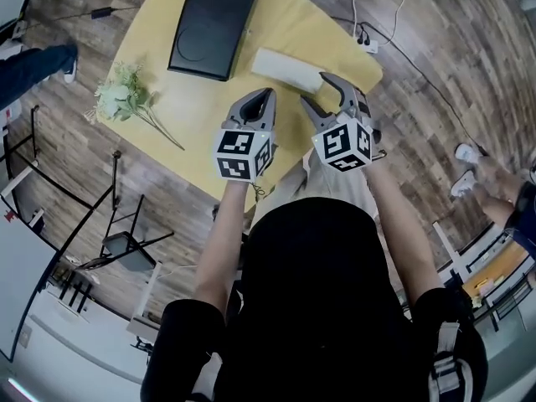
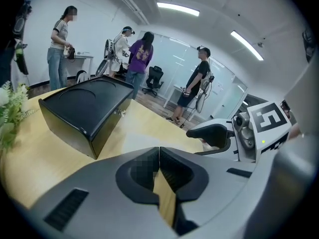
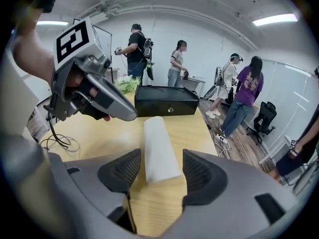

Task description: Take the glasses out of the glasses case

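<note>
In the head view, the white glasses case [image 1: 286, 68] lies closed on the yellow table [image 1: 167, 32], upper centre, just below the black box [image 1: 213, 23]. Its lower-right end is nearest the right gripper [image 1: 322, 95]; the left gripper [image 1: 265, 95] hangs beside it.

In the left gripper view, the left gripper's [image 2: 158, 156] jaws are clenched on nothing.

In the right gripper view, the right gripper [image 3: 160, 172] gapes wide. The case [image 3: 158, 148] lies dead ahead, lengthwise, untouched between the pads [image 3: 199, 176], so I'd judge this hand better placed.

Glasses case [image 1: 286, 69] right of box [image 1: 213, 23], on table [image 1: 201, 111]
</note>
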Motion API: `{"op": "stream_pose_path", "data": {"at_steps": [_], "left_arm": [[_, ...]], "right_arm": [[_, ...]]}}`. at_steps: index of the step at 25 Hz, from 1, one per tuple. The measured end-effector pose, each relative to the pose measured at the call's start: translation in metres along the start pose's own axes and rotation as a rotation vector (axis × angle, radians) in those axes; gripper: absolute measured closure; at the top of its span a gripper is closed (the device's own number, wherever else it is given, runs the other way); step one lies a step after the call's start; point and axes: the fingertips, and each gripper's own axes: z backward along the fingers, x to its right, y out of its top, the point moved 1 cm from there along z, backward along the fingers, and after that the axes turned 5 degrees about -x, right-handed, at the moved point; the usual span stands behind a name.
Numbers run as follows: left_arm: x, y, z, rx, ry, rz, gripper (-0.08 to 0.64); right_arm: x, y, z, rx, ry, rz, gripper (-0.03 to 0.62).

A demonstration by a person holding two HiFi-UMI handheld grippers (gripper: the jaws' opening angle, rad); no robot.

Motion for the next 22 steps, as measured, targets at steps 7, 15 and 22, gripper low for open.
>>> {"op": "stream_pose_path", "data": {"at_steps": [7, 15, 22], "left_arm": [[-0.015, -0.017, -0.026, -0.028, 0.039, 0.040, 0.537], [-0.026, -0.026, -0.045, -0.036, 0.059, 0.046, 0.537], [-0.028, -0.030, -0.054, -0.034, 0.057, 0.047, 0.537]], "right_arm": [[-0.007, -0.020, -0.024, -0.021, -0.021, 0.115, 0.287], [-0.011, -0.027, -0.040, -0.012, -0.085, 0.217, 0.288], [-0.010, -0.029, -0.043, -0.005, -0.106, 0.219, 0.321]]}}
